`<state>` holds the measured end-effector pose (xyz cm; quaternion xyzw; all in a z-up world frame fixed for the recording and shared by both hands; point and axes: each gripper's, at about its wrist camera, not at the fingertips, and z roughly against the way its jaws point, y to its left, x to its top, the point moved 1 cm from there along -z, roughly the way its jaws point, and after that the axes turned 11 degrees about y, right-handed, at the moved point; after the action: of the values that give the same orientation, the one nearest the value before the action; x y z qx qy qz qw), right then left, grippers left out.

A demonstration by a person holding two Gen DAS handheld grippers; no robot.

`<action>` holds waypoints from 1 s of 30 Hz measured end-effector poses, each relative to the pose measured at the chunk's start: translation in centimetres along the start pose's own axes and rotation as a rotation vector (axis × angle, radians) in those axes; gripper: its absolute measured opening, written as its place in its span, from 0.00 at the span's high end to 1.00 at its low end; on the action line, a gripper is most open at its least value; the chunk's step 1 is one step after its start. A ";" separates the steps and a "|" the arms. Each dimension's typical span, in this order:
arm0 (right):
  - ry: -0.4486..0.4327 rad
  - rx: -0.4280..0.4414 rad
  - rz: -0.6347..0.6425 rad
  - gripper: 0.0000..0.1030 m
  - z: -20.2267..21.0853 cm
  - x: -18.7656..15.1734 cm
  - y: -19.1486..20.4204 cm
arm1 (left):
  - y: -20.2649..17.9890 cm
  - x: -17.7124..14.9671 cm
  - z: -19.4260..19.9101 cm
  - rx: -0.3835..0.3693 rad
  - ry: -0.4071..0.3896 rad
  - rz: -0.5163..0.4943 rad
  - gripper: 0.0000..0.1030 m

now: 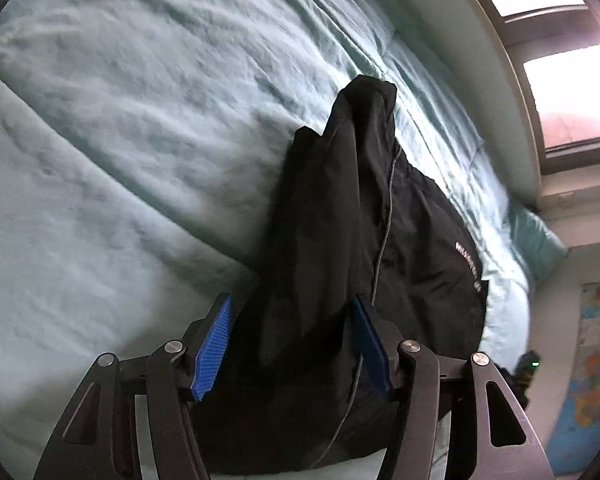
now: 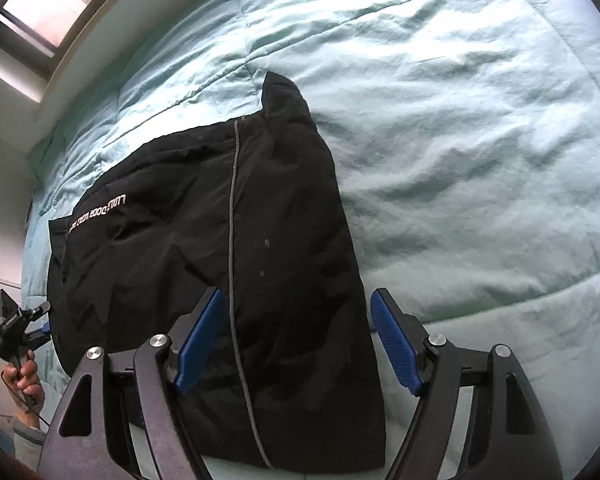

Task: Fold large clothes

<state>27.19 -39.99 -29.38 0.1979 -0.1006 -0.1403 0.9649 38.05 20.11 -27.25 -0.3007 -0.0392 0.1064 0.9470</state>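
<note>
A black jacket [image 2: 204, 248] with white lettering and a grey zip line lies partly folded on a pale green bedspread [image 2: 460, 120]. It also shows in the left wrist view [image 1: 364, 240], bunched into a peak. My left gripper [image 1: 292, 312] is open, its blue pads either side of the jacket's near edge, with cloth between them. My right gripper [image 2: 296, 312] is open over the jacket's near right edge, its left pad [image 2: 200, 336] over the cloth and its right pad [image 2: 396, 340] over the bedspread. The left gripper [image 2: 40, 316] and the hand holding it show at the far left of the right wrist view.
The bedspread [image 1: 120, 140] covers a wide bed. A window [image 1: 572, 92] and a wall run along the bed's far side. A teal pillow [image 1: 536, 236] lies at the bed's end. A coloured map [image 1: 592, 360] hangs at right.
</note>
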 end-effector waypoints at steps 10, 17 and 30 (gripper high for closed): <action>0.070 0.169 -0.021 0.14 -4.3 1.5 -1.3 | 0.0 1.5 -4.1 -0.056 0.091 -0.033 0.38; 0.149 0.369 -0.035 0.05 -8.7 1.8 -0.9 | 0.7 1.7 -5.9 -0.145 0.086 -0.005 0.35; 0.045 0.396 0.163 0.58 -2.8 -0.8 4.4 | -3.7 -4.6 0.4 -0.270 -0.111 -0.205 0.71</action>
<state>28.18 -34.89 -30.21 0.3777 -0.1204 -0.0349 0.9174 34.20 16.34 -24.81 -0.4133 -0.1358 0.0196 0.9002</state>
